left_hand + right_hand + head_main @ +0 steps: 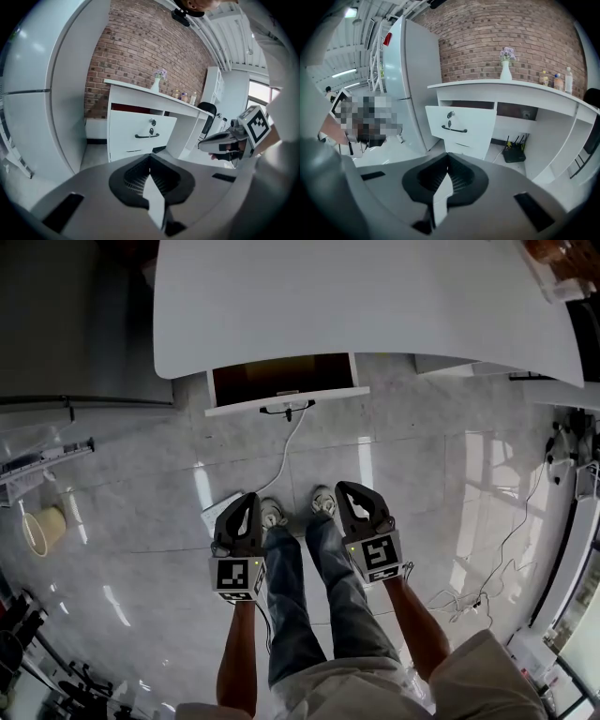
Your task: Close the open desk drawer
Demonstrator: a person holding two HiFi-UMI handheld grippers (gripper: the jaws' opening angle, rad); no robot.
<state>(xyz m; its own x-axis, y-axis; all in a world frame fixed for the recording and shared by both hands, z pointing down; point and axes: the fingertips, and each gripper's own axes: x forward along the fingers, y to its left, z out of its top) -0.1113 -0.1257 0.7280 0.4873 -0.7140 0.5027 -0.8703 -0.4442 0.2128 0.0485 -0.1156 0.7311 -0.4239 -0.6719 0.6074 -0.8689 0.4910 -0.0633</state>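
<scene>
The white desk [366, 296] has its top drawer [281, 379] pulled out, showing a dark inside behind the white front [286, 400] and black handle [287, 409]. In both gripper views the drawer front [140, 131] [461, 123] stands well ahead, beyond reach. My left gripper [249, 499] and right gripper [343, 487] hang low by the person's legs, above the shoes, pointing toward the desk. The left gripper [150, 160] is shut with nothing in it, and so is the right gripper [448, 162]. The right gripper [225, 140] also shows in the left gripper view.
A tall white fridge [412, 79] stands left of the desk. A vase [506, 65] and bottles [555, 80] sit on the desktop. A router [514, 152] lies under the desk. A cable [291, 451] runs over the glossy floor; a basket [42, 529] stands far left.
</scene>
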